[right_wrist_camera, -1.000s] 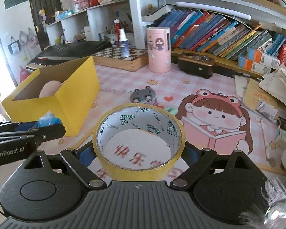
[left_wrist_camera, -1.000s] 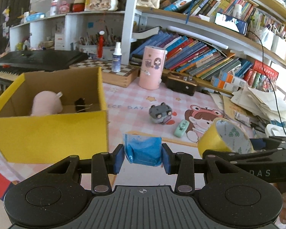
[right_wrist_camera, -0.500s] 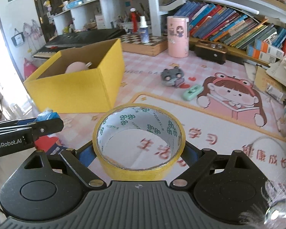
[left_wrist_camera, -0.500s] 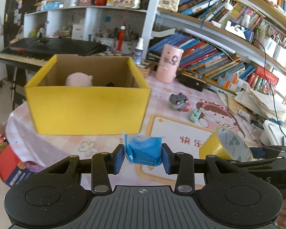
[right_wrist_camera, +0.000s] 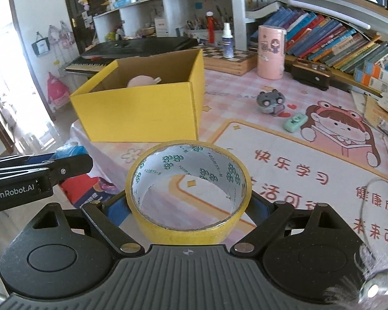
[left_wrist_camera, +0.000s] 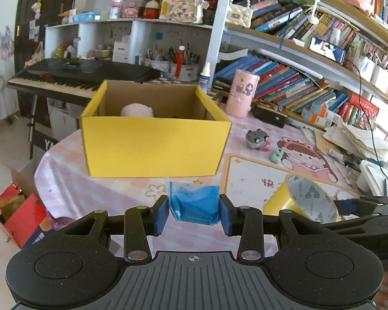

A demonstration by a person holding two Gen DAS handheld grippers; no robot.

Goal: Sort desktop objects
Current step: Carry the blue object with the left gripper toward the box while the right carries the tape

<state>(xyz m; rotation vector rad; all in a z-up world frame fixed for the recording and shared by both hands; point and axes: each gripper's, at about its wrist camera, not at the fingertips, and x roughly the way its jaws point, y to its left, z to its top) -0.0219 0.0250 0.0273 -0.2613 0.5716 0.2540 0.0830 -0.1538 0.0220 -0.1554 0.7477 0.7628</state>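
My left gripper (left_wrist_camera: 193,213) is shut on a crumpled blue packet (left_wrist_camera: 195,205), held above the table's near edge in front of the yellow cardboard box (left_wrist_camera: 152,147). My right gripper (right_wrist_camera: 188,209) is shut on a yellow tape roll (right_wrist_camera: 188,222), which also shows in the left wrist view (left_wrist_camera: 301,199). The box (right_wrist_camera: 142,108) is open on top and holds a pink round object (left_wrist_camera: 137,110). A grey toy car (left_wrist_camera: 257,138) and a mint green eraser (left_wrist_camera: 276,154) lie on the pink mat to the box's right.
A pink cylinder (left_wrist_camera: 241,93), a dark wooden case (left_wrist_camera: 270,115) and a spray bottle (right_wrist_camera: 227,41) on a chessboard (right_wrist_camera: 235,59) stand behind. Loose papers (left_wrist_camera: 354,139) pile at the right. A keyboard piano (left_wrist_camera: 72,75) stands left. Red boxes (left_wrist_camera: 20,214) sit on the floor.
Both grippers have pulled back and away from the table with their objects still held. The yellow box and the desk items now look farther off, and the table's near edge shows.
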